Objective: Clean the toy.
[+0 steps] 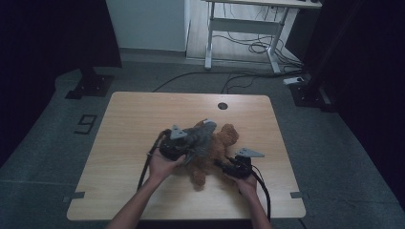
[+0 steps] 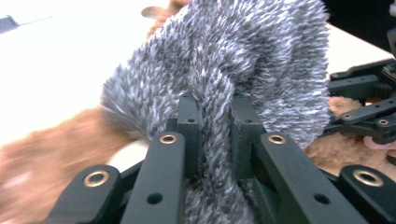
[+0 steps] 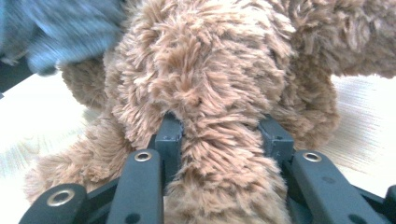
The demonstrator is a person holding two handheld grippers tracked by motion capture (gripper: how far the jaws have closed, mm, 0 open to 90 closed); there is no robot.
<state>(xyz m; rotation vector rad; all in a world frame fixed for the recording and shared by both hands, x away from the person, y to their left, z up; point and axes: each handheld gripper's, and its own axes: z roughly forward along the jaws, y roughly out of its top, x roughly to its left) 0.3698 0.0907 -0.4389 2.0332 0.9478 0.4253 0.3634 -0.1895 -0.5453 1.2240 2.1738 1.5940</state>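
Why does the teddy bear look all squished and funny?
The brown teddy bear sprawls on the table, its limb pinched by the right gripper. The left gripper bunches a fuzzy grey garment over it. Nothing looks torn.

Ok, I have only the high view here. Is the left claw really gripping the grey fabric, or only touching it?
Observer: Gripping. The left claw pinches a fold of the grey fluffy cloth tightly between its jaws.
Operator: And the right claw?
Observer: The right claw is closed on a thick roll of plush of the brown teddy bear, and the fur bulges out past both jaws.
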